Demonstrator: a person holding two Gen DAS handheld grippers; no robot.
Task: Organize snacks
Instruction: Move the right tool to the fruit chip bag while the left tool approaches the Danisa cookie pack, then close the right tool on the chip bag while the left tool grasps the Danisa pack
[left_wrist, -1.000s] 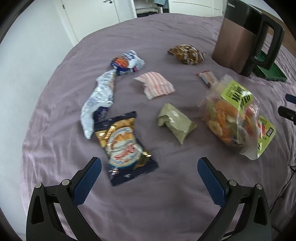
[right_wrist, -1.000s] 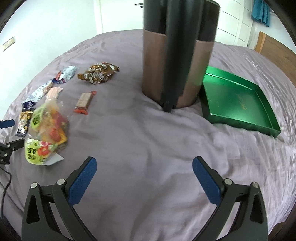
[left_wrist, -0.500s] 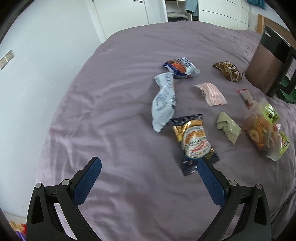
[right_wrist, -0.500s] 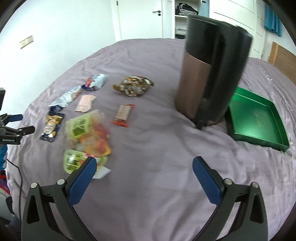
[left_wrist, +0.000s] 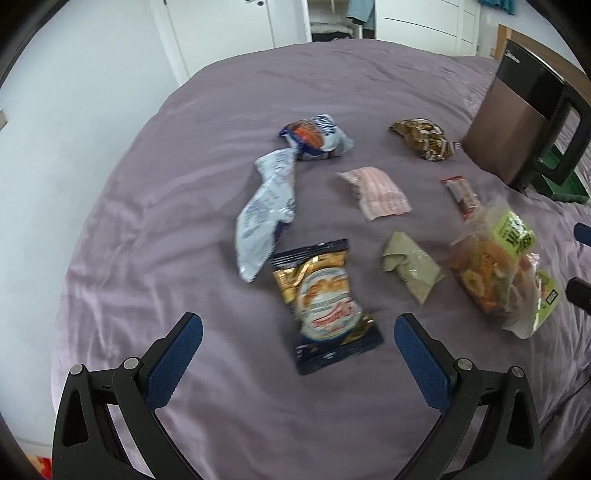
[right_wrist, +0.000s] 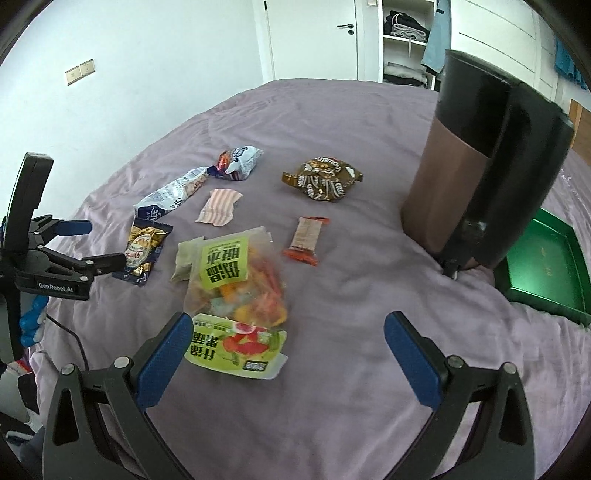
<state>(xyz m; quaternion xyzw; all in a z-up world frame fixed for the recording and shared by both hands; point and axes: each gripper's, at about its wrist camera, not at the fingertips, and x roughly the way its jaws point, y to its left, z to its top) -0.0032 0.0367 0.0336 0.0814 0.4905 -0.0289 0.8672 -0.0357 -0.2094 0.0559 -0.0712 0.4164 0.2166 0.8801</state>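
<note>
Bedspread (right_wrist: 351, 406), purple and soft, carries everything. Bin (right_wrist: 480, 177), brown and black, stands upright at the right, with a green tray (right_wrist: 546, 266) just beside it. Clear bag of mixed crisps (right_wrist: 236, 291), the largest snack, lies nearest the right gripper (right_wrist: 288, 354), whose jaws are spread wide and hold nothing. Gold-and-navy packet (left_wrist: 325, 306) lies just ahead of the left gripper (left_wrist: 295, 354), likewise wide open and empty. Smaller packets lie apart beyond: a long white one (left_wrist: 266, 210), a brown one (right_wrist: 321, 179), a striped pink one (left_wrist: 376, 192), a small bar (right_wrist: 306, 240). All look light, crinkly and slippery, with crushable contents; the flat sealed ends probably offer the safest hold.
</note>
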